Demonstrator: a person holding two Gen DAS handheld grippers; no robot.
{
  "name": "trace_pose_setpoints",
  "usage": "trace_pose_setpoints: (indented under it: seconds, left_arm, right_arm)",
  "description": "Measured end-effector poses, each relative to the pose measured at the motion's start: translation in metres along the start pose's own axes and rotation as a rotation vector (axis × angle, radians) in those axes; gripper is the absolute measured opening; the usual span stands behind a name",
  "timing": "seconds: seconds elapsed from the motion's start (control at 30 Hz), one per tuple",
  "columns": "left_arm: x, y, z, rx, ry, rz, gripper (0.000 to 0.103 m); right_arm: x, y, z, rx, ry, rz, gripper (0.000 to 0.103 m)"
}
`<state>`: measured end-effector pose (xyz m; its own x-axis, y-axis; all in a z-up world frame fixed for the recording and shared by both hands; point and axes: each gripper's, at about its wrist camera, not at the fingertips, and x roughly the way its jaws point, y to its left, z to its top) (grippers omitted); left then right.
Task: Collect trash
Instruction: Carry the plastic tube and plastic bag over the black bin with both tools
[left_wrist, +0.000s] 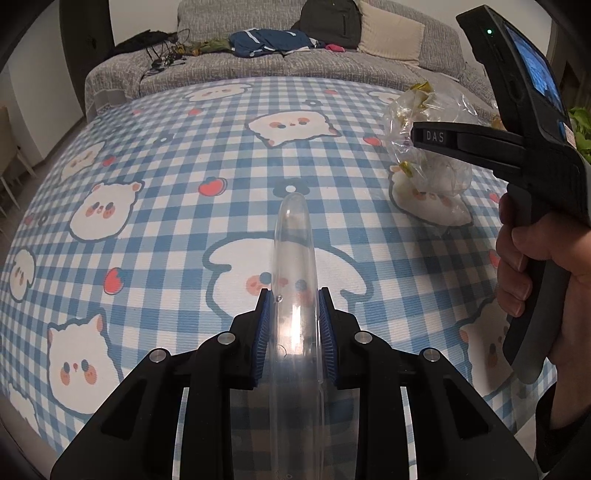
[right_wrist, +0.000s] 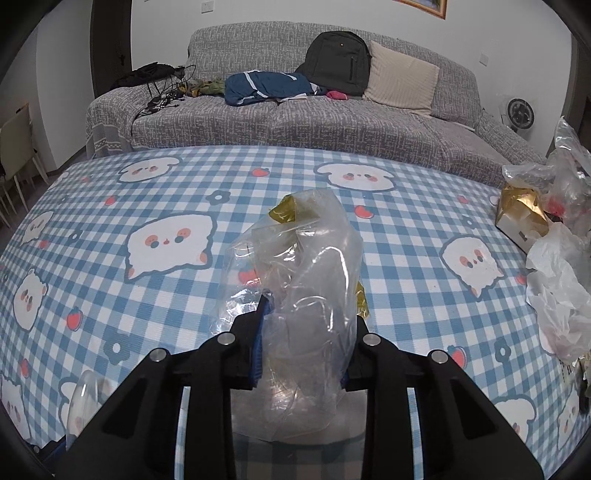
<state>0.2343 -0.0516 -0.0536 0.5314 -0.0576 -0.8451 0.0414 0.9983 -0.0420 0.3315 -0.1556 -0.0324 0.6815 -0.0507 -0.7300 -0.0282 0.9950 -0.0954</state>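
My left gripper (left_wrist: 294, 295) is shut on a clear, curved plastic container piece (left_wrist: 293, 240), seen edge-on, with both blue pads pressed against its sides above the checked tablecloth (left_wrist: 166, 158). My right gripper (right_wrist: 312, 299) is shut on a crumpled clear plastic bag (right_wrist: 306, 251) with yellow-gold scraps in it. In the left wrist view that bag (left_wrist: 432, 173) hangs at the upper right from the right gripper (left_wrist: 415, 138), which a hand (left_wrist: 524, 266) holds. The clear piece (right_wrist: 83, 402) also shows at the lower left of the right wrist view.
At the table's right edge lie a white plastic bag (right_wrist: 557, 295), a gold-and-white box (right_wrist: 521, 214) and more clear bags (right_wrist: 569, 173). Behind the table stands a grey sofa (right_wrist: 295, 122) with a black backpack (right_wrist: 340, 55), a cushion and blue clothes. Chairs (right_wrist: 14, 155) stand at the far left.
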Motion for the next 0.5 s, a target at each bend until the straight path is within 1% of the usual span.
trace_pose_setpoints:
  seconds: [0.17, 0.33, 0.5]
  left_arm:
    - [-0.006, -0.005, -0.002, 0.015, -0.008, -0.008, 0.025]
    - [-0.012, -0.005, -0.005, 0.014, -0.014, -0.009, 0.025]
    - [-0.024, -0.005, -0.007, 0.013, -0.028, -0.011, 0.025]
  right_arm:
    - [-0.013, -0.001, -0.017, -0.013, -0.009, -0.020, 0.028]
    - [-0.025, -0.005, -0.033, -0.018, 0.013, -0.015, 0.028]
    - [-0.049, -0.006, -0.041, -0.017, -0.001, -0.001, 0.028]
